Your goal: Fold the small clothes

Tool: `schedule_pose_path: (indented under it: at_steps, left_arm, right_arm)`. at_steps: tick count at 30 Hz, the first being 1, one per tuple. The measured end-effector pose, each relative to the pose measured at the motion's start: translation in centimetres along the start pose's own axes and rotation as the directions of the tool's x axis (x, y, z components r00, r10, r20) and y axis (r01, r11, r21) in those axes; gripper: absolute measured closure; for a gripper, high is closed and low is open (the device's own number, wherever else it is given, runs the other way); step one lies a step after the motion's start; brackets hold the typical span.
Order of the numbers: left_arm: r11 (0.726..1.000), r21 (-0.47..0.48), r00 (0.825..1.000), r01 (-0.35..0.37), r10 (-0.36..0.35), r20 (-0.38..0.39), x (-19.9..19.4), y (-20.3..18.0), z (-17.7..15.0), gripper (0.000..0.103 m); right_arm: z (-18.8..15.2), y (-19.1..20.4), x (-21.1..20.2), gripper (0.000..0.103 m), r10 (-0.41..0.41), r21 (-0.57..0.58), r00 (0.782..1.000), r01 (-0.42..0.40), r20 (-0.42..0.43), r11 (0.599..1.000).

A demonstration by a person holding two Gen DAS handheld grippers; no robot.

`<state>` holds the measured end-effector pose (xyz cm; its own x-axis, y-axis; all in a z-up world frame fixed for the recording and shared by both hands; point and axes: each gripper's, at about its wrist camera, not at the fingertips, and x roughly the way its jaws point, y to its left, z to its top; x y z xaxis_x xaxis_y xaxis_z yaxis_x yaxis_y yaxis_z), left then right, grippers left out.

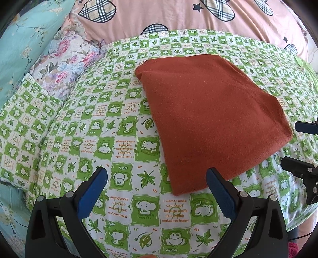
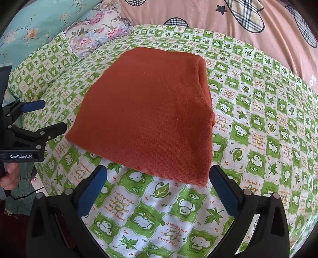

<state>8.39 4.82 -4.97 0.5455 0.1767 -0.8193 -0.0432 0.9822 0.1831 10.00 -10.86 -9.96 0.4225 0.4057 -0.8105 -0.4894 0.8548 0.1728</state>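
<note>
A rust-orange knitted garment [image 1: 210, 115] lies folded into a flat, thick rectangle on the green-and-white checked sheet [image 1: 99, 123]. It also shows in the right wrist view [image 2: 147, 113]. My left gripper [image 1: 157, 178] is open and empty, just in front of the garment's near corner. My right gripper [image 2: 158, 176] is open and empty, its fingers straddling the garment's near edge from above. The right gripper also shows at the right edge of the left wrist view [image 1: 304, 146]. The left gripper also shows at the left of the right wrist view [image 2: 49, 117].
A pink duvet with plaid hearts [image 1: 178, 17] lies behind the sheet. A floral pillow [image 1: 65, 65] and a teal floral pillow [image 1: 23, 43] lie at the far left. A hand [image 2: 10, 176] holds the left gripper at the bed's edge.
</note>
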Motion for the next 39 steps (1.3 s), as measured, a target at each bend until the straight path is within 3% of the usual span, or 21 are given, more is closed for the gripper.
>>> schedule_pose_path:
  at_steps: [39]
  left_arm:
    - [1.0, 0.011, 1.0, -0.016, 0.015, 0.027, -0.6, 0.0, 1.6, 0.003]
  right_arm:
    - [2.4, -0.6, -1.0, 0.0, -0.003, -0.014, 0.999, 0.004, 0.037, 1.0]
